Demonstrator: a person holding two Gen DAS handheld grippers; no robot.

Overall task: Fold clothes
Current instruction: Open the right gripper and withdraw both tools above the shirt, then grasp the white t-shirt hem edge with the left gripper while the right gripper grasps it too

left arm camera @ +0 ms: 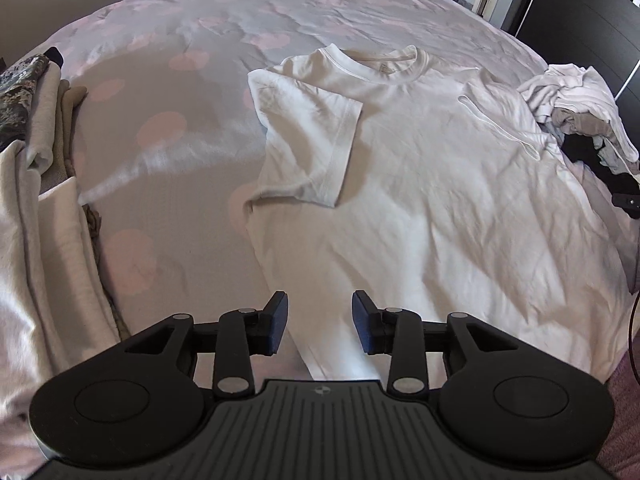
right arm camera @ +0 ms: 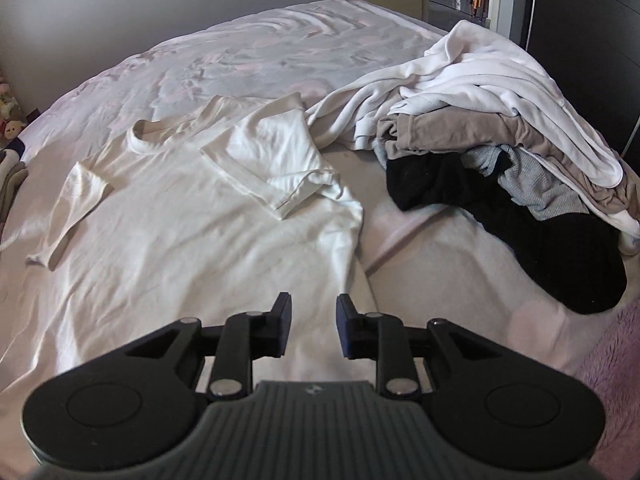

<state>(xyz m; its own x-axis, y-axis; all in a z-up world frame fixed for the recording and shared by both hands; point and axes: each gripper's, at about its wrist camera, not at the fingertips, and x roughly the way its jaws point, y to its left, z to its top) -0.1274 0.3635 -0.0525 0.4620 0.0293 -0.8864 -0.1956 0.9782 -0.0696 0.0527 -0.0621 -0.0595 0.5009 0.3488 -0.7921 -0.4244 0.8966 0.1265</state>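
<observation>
A white T-shirt (left arm camera: 420, 184) lies flat on the bed, collar at the far end, with both short sleeves folded inward over its body. The same T-shirt (right arm camera: 180, 232) fills the middle of the right wrist view. My left gripper (left arm camera: 319, 322) hovers open above the shirt's lower left edge, nothing between its fingers. Over the shirt's lower right edge my right gripper (right arm camera: 313, 326) hangs open and empty too.
A heap of unfolded clothes (right arm camera: 500, 132), white, tan, grey and black, lies right of the shirt. Folded beige and patterned garments (left arm camera: 44, 152) are stacked at the left. The bed cover (left arm camera: 168, 92) is grey with pink spots. A dark wardrobe (left arm camera: 592, 16) stands at the far right.
</observation>
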